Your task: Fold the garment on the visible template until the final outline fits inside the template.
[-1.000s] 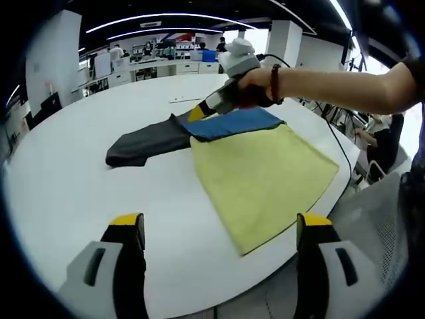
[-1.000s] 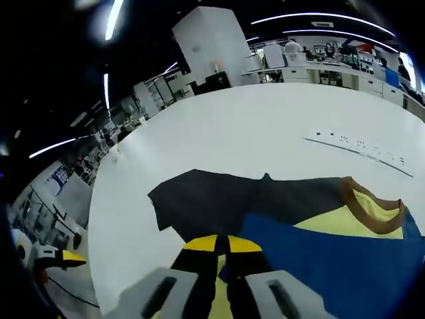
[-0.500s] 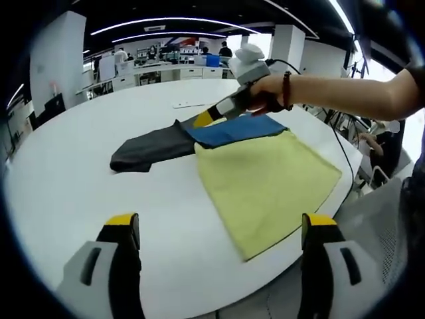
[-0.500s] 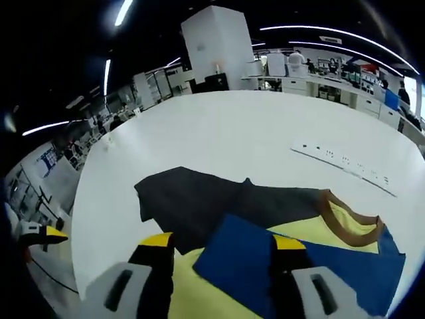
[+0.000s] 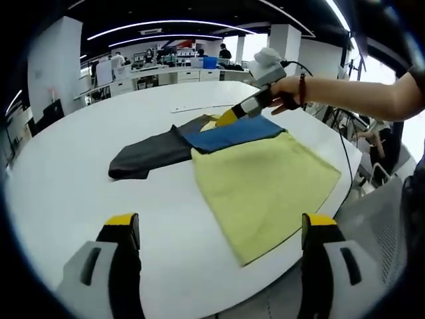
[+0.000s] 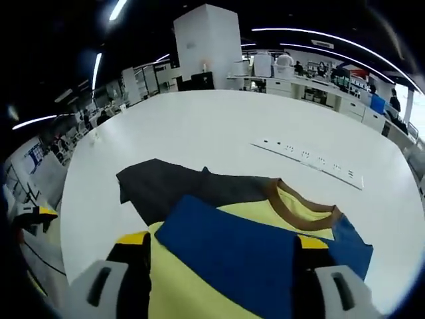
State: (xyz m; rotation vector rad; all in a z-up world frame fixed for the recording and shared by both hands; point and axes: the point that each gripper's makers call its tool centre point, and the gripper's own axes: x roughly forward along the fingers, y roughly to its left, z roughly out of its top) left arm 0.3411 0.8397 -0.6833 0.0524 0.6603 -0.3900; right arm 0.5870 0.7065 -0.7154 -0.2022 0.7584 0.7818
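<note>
A yellow shirt (image 5: 265, 179) lies flat on the round white table (image 5: 60, 193). Its blue sleeve (image 5: 229, 133) is folded across the chest, and its dark grey sleeve (image 5: 149, 151) stretches out to the left. My left gripper (image 5: 219, 226) hovers open over the table's near side, short of the shirt's hem, with nothing between its jaws. A hand holds my right gripper (image 5: 229, 119) just above the collar end. In the right gripper view my right gripper (image 6: 224, 242) stands open over the blue sleeve (image 6: 239, 249), with the brown collar (image 6: 302, 212) and grey sleeve (image 6: 166, 186) beyond.
A white power strip (image 6: 309, 159) lies on the table past the collar. The shirt's right side reaches close to the table edge (image 5: 345, 166). A mesh chair (image 5: 382, 219) stands off that edge. Desks and people are far behind.
My right gripper opened, let go of the blue sleeve, and drew up and back from it. The sleeve now lies folded on the yellow body. My left gripper has hardly moved.
</note>
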